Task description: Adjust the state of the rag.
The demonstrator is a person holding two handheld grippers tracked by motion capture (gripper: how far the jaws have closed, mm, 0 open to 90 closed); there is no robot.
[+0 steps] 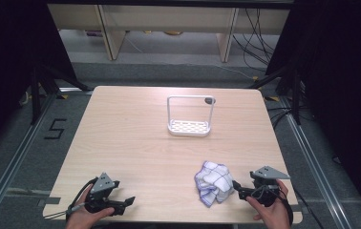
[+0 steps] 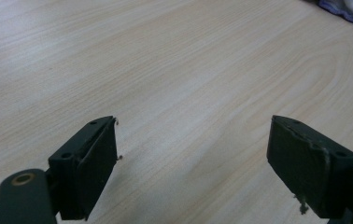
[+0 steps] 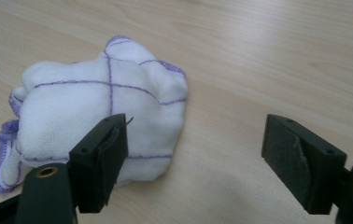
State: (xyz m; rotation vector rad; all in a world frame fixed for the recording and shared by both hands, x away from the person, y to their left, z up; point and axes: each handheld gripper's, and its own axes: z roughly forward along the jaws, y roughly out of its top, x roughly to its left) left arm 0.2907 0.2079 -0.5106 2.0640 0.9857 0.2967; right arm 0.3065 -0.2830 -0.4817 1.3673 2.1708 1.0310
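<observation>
Close to the person, at the near edge of the wooden bench point(image 1: 135, 138), the left gripper point(image 1: 130, 201) lies low in the person's left hand point(image 1: 85, 217). Its jaws stand wide apart with nothing between them. In the left gripper view there is just bare wood under the jaws, and a corner of the cloth point(image 2: 349, 10) peeks in at the top right, well away.

On the other side, the right gripper point(image 1: 236, 187) sits in the person's right hand point(image 1: 271, 212), also near the bench's front edge. Its jaws are wide too and hold nothing. It points at the cloth point(image 1: 213, 182), which lies just beside its tips. In the right gripper view the cloth point(image 3: 95, 119) is a crumpled white lump with thin purple lines and a purple edge. It rests on the wood in front of the left-hand jaw and a bit off to that side, not in the gap. Nothing stands between the gripper and the cloth.

Farther back, near the middle of the bench, stands a small white rack point(image 1: 190, 116) with a holed tray at the bottom and a tall hoop handle. It is well apart from the cloth. Past the bench there is grey floor point(image 1: 169, 52), black cables point(image 1: 257, 33) and pale cabinets point(image 1: 164, 19).
</observation>
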